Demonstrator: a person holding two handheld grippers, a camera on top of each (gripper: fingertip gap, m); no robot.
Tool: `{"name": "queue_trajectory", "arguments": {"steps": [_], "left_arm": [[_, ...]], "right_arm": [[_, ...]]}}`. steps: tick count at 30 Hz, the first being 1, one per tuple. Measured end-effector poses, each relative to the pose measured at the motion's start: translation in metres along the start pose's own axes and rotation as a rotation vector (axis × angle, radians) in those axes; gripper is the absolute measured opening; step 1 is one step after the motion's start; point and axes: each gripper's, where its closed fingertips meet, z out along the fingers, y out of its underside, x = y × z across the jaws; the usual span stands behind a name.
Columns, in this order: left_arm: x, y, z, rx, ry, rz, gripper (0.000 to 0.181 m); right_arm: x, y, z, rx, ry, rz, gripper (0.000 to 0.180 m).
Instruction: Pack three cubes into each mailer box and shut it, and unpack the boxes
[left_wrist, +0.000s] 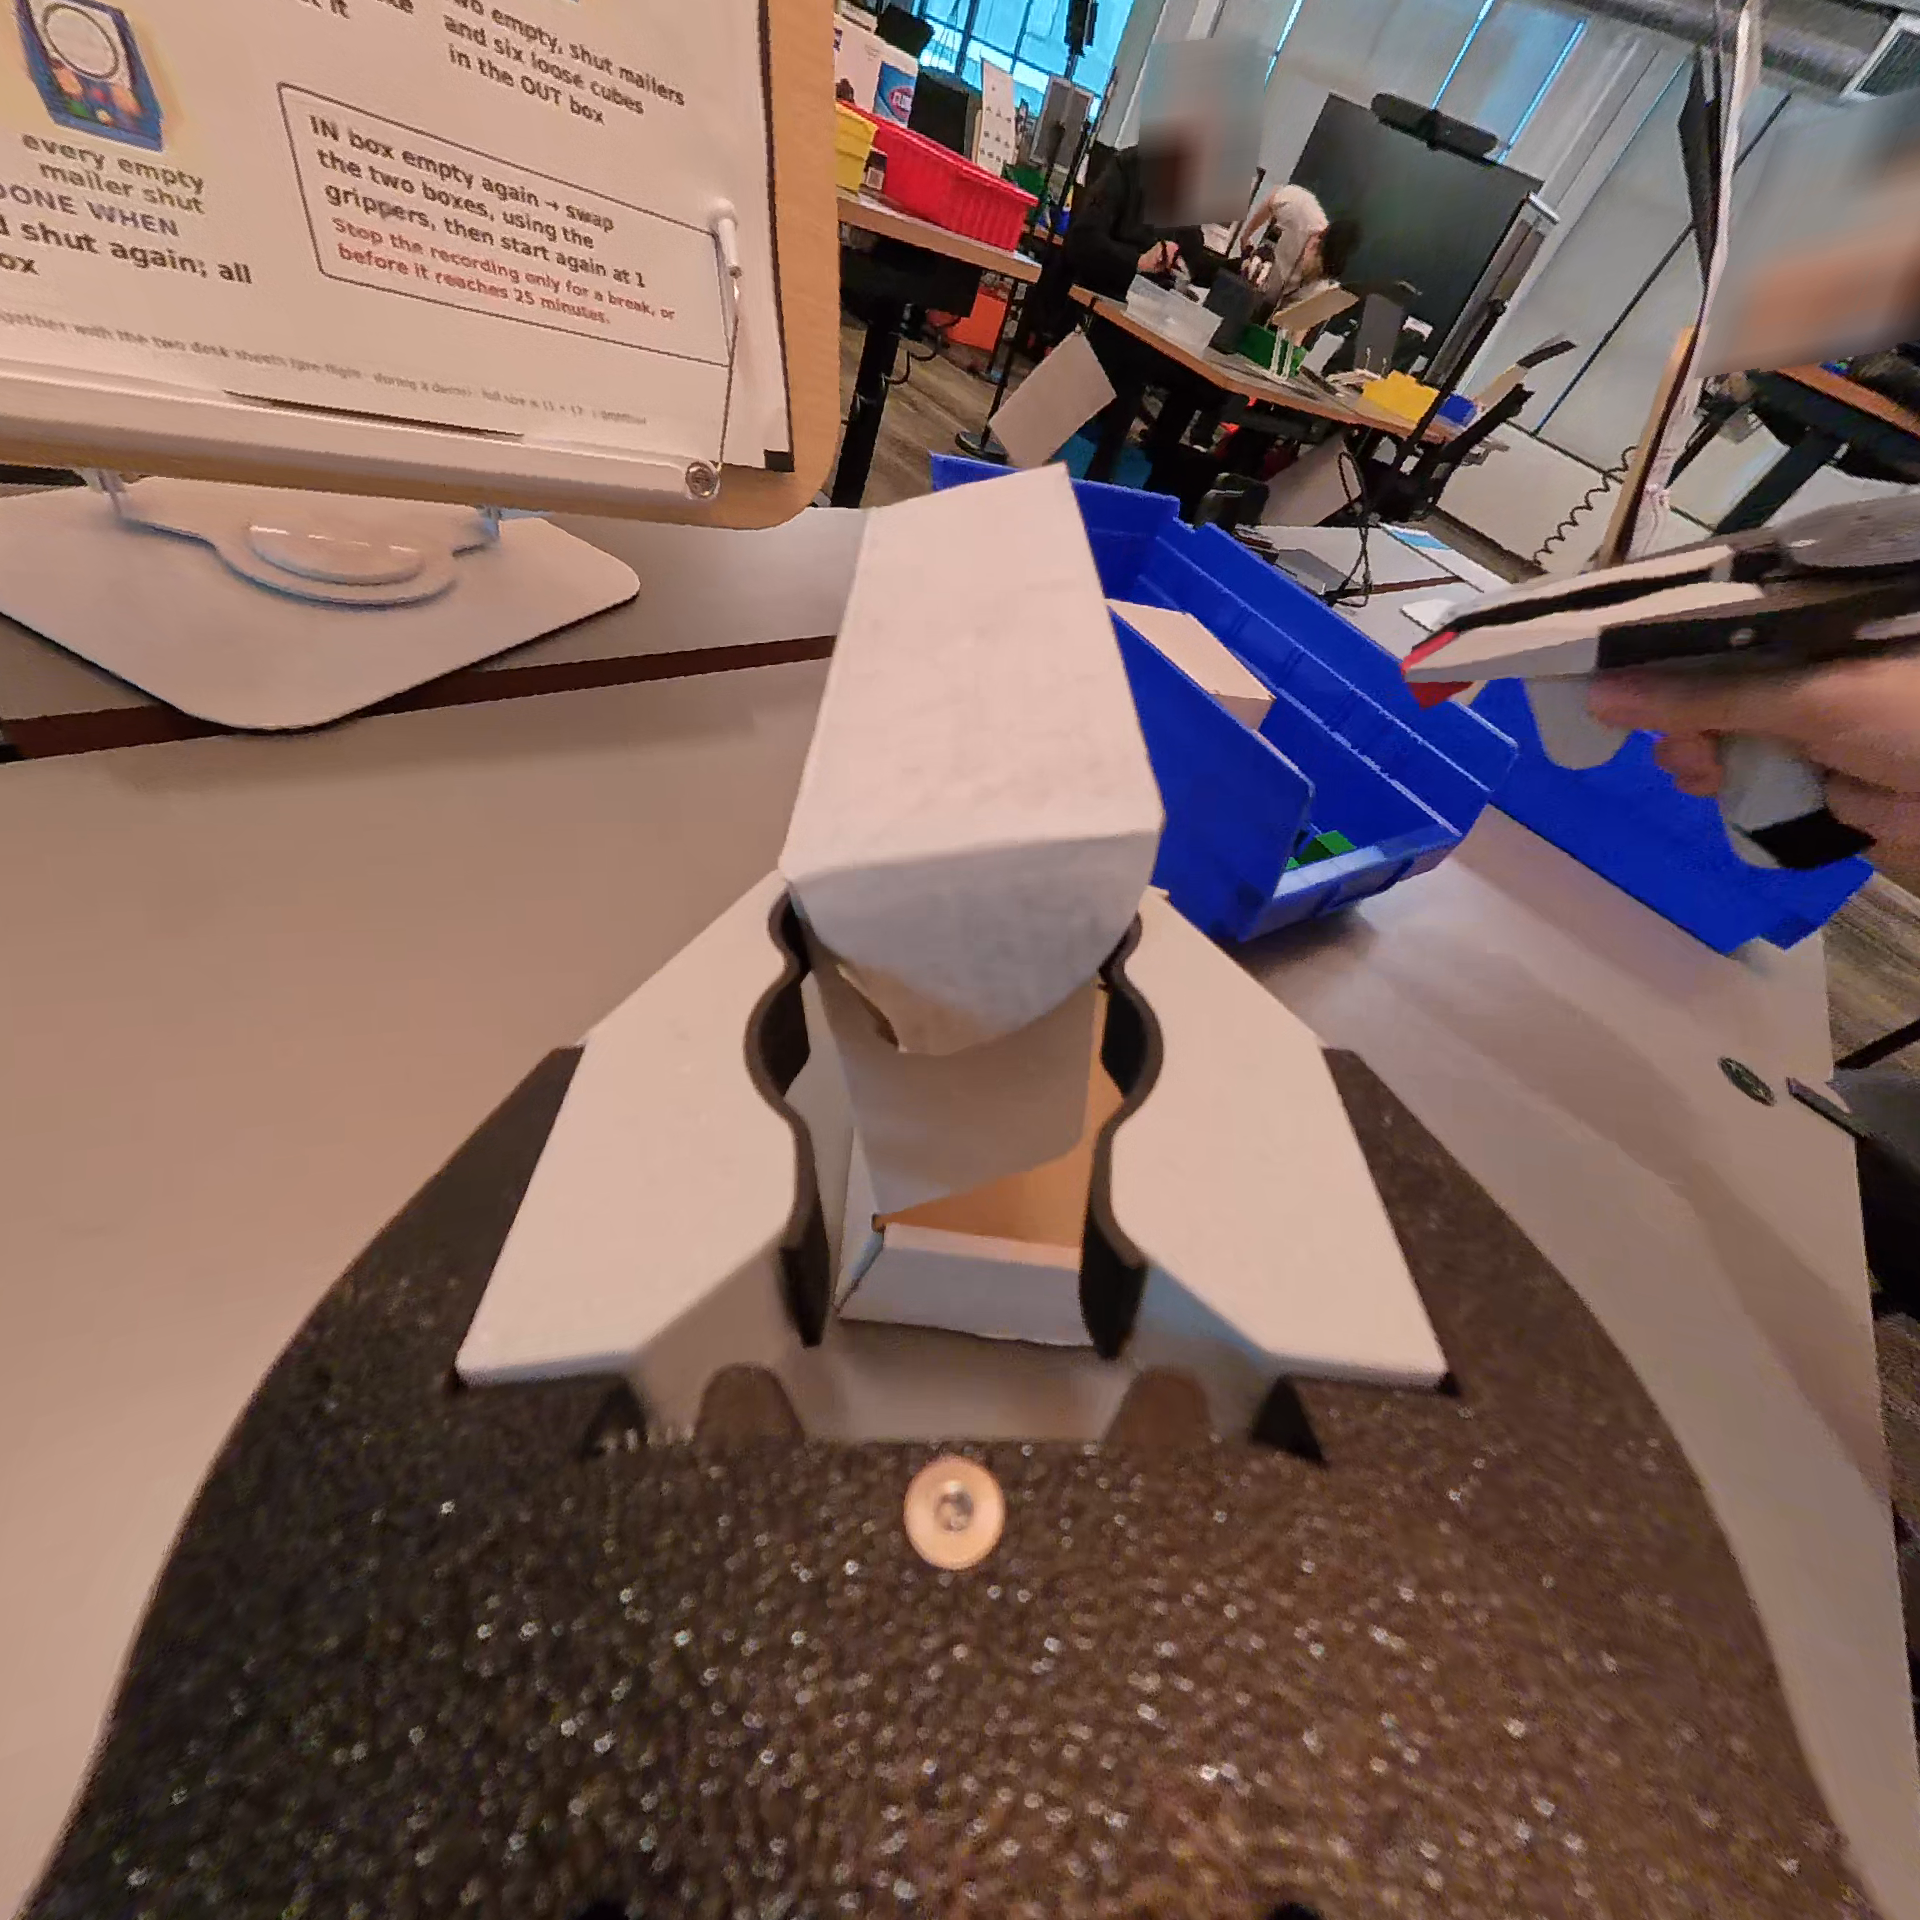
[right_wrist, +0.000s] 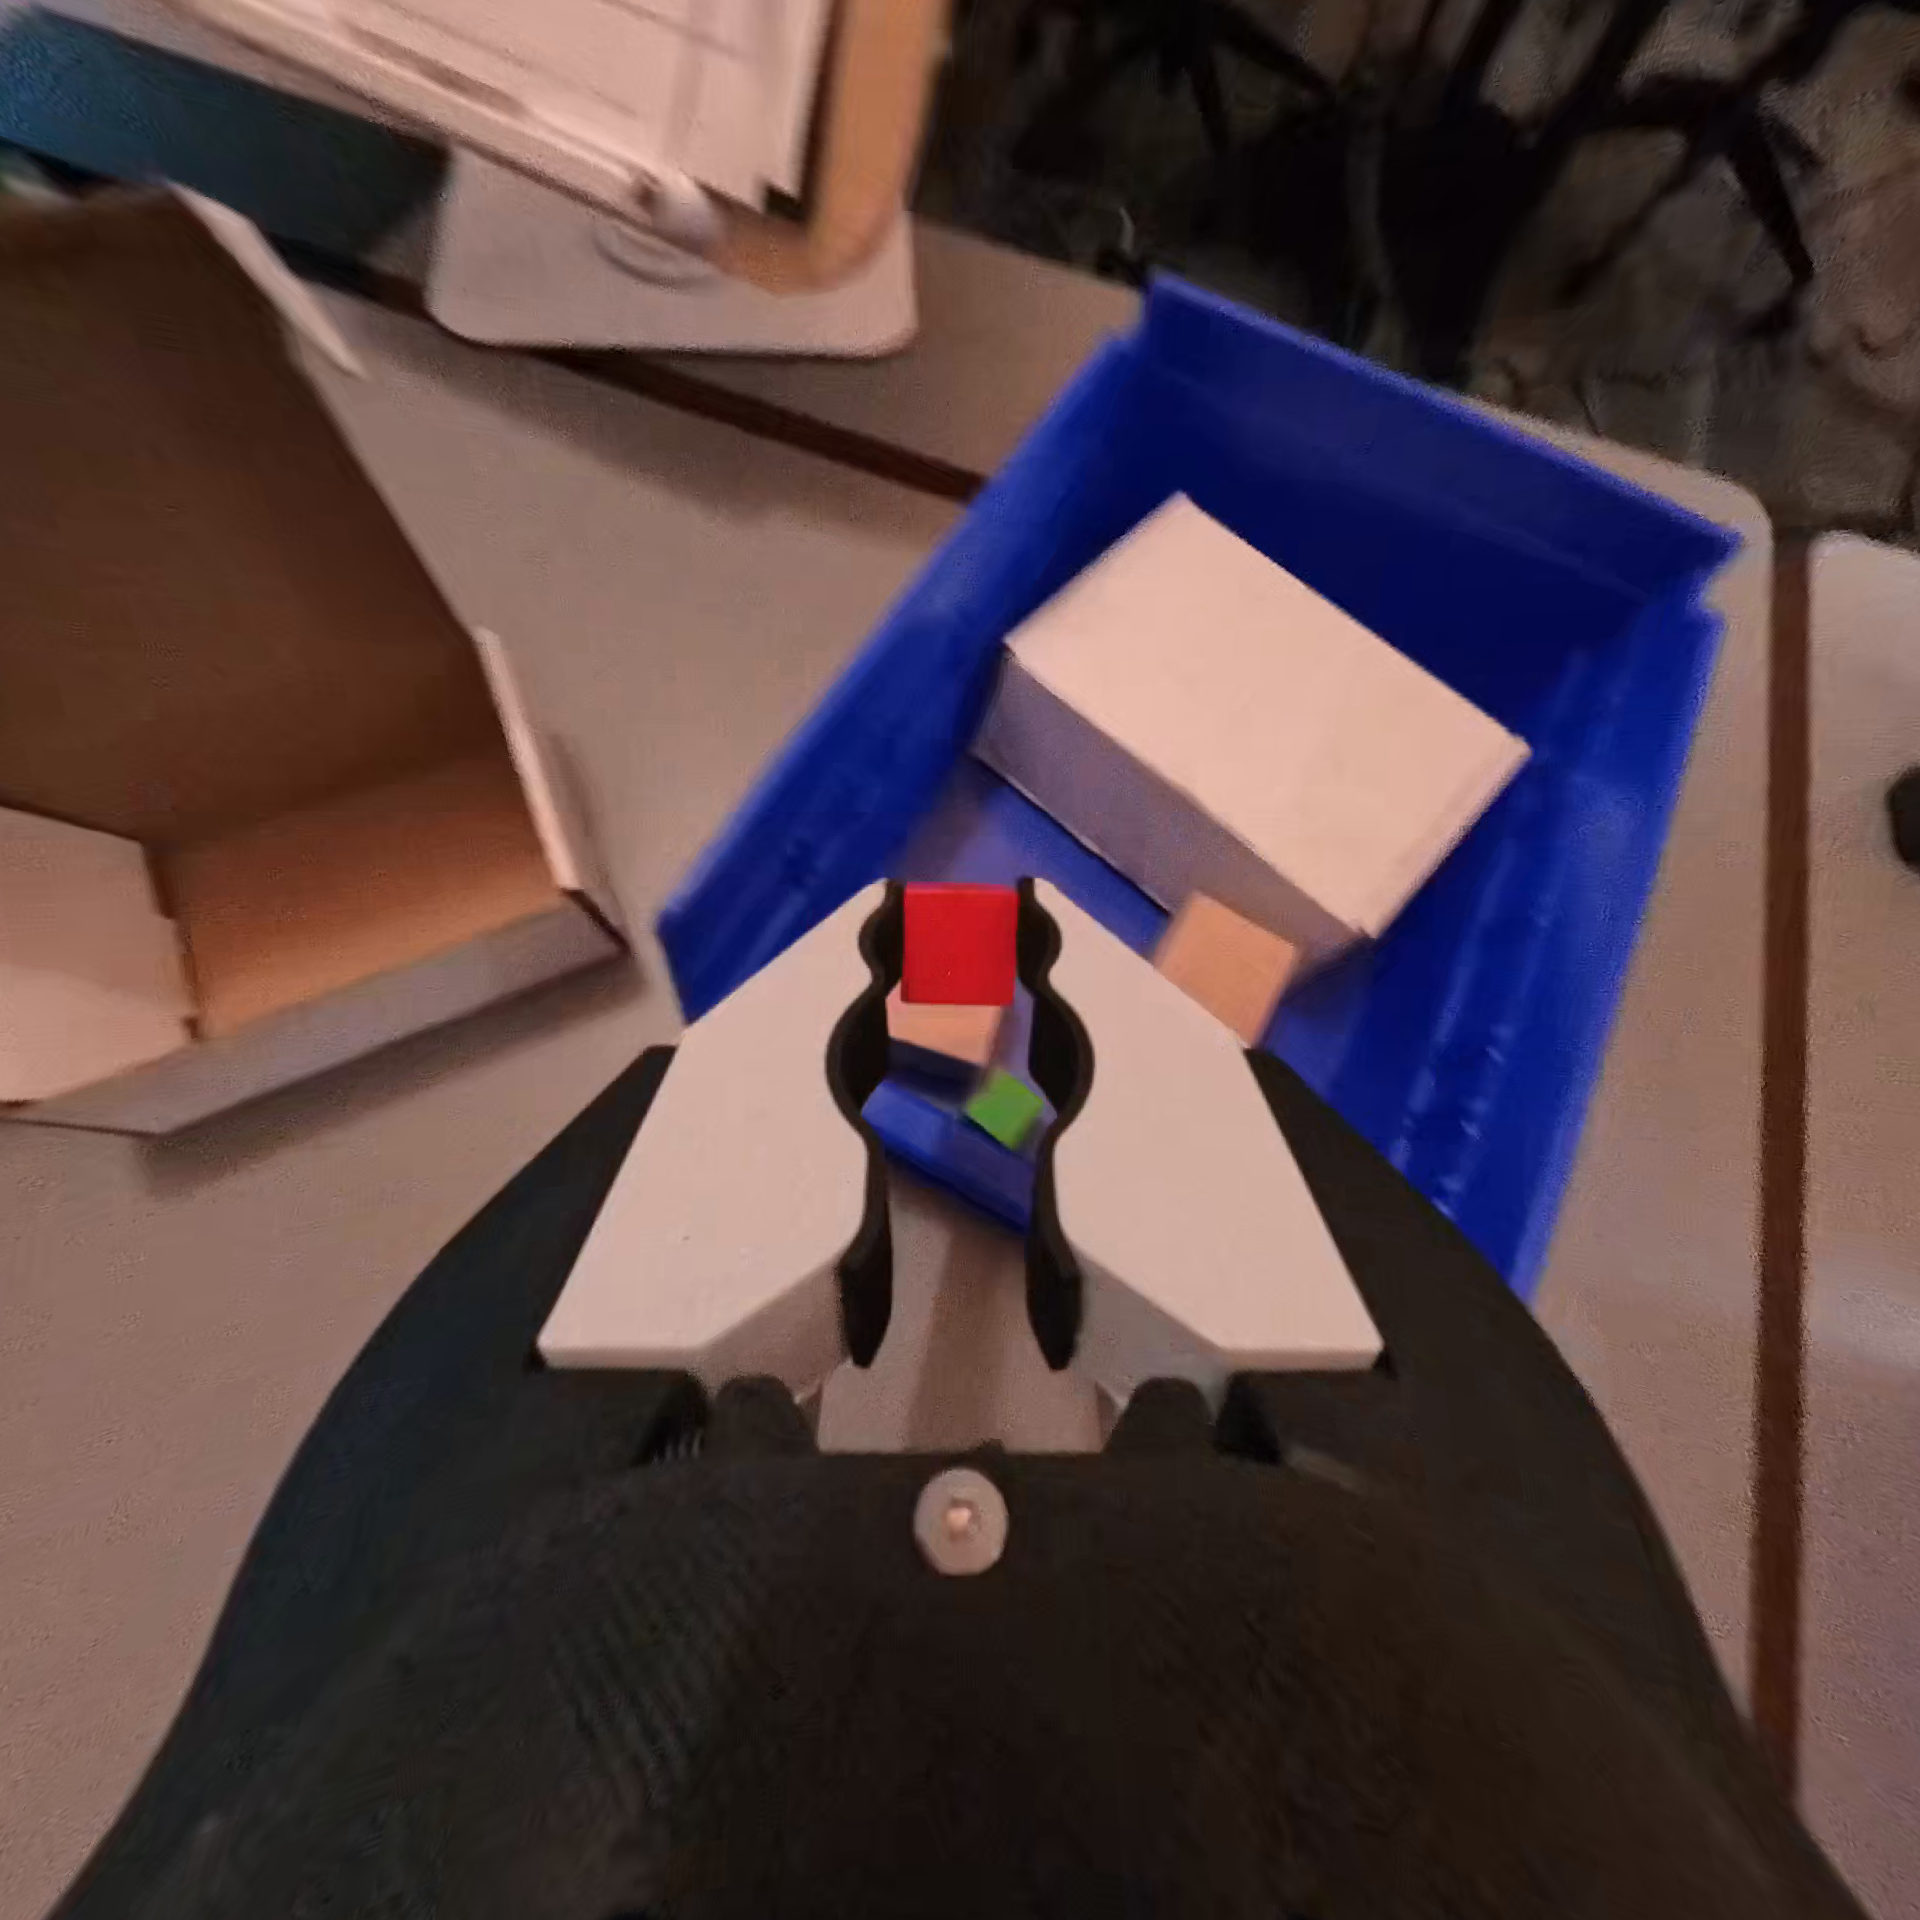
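My left gripper (left_wrist: 956, 925) is shut on the front wall and flap of an open white mailer box (left_wrist: 966, 727), whose lid stands up ahead of me. My right gripper (right_wrist: 956, 899) is shut on a red cube (right_wrist: 956, 943) and holds it over the near end of a blue bin (right_wrist: 1351, 488). The bin holds a shut white mailer (right_wrist: 1247, 707), two plain wooden cubes (right_wrist: 1226, 966) and a green cube (right_wrist: 1003, 1110). The open mailer (right_wrist: 260, 831) lies to the left, brown inside, with no cubes showing. In the left wrist view the right gripper (left_wrist: 1439, 670) hovers right of the bin (left_wrist: 1299, 665).
A document stand (left_wrist: 416, 208) with printed sheets stands on a flat white base (left_wrist: 312, 603) at the back left of the table. A second blue bin (left_wrist: 1662, 852) sits farther right. The table edge (right_wrist: 1782, 935) runs just right of the bin. People work at desks behind.
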Motion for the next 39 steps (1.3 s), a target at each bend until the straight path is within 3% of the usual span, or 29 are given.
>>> {"name": "queue_trajectory", "arguments": {"steps": [1,3,5,6,11,16,17,18,20,22,23,25,29,34,39], "left_arm": [[0.001,0.0,0.001,-0.005,0.011,0.012,0.052],[0.005,0.0,0.001,-0.014,0.057,0.055,0.053],[0.006,-0.002,0.002,-0.017,0.094,0.08,0.053],[0.005,-0.003,0.002,-0.018,0.104,0.093,0.053],[0.014,-0.005,0.003,-0.041,0.204,0.235,0.054],[0.032,-0.005,0.003,-0.037,0.252,0.373,0.055],[0.031,-0.005,0.003,-0.034,0.236,0.376,0.055],[0.028,-0.006,0.003,-0.025,0.204,0.376,0.056],[0.015,-0.011,-0.001,0.019,0.078,0.356,0.066],[-0.007,-0.011,-0.014,0.054,-0.128,0.303,0.091],[-0.013,-0.005,-0.023,0.055,-0.212,0.265,0.091],[-0.009,0.013,-0.038,0.058,-0.288,0.202,0.083],[0.019,0.046,-0.04,-0.049,-0.298,0.213,0.048],[0.005,0.037,-0.033,-0.032,-0.476,0.302,0.007],[0.002,0.047,-0.029,-0.068,-0.512,0.322,0.006]], "right_arm": [[0.023,0.014,0.0,-0.059,0.043,0.022,0.02],[0.056,0.032,0.002,-0.111,0.121,0.063,0.026],[0.056,0.037,0.004,-0.13,0.104,0.07,0.086],[0.043,0.03,0.004,-0.095,0.07,0.04,0.088],[-0.083,-0.034,0.015,0.232,-0.268,-0.182,0.059],[-0.128,-0.057,0.066,0.226,-0.33,-0.144,0.041],[-0.133,-0.057,0.074,0.206,-0.349,-0.138,0.029],[-0.138,-0.057,0.078,0.192,-0.374,-0.128,0.008],[-0.145,-0.06,0.077,0.212,-0.396,-0.086,0.006],[-0.143,-0.061,0.073,0.259,-0.339,-0.06,0.004],[-0.142,-0.06,0.071,0.281,-0.303,-0.049,0.003],[-0.142,-0.054,0.067,0.319,-0.232,-0.029,0.001],[-0.146,-0.045,0.057,0.39,-0.167,0.037,0.001],[-0.153,-0.037,0.048,0.443,-0.12,0.082,0.001],[-0.16,-0.019,0.037,0.486,-0.069,0.153,0.002]]}}
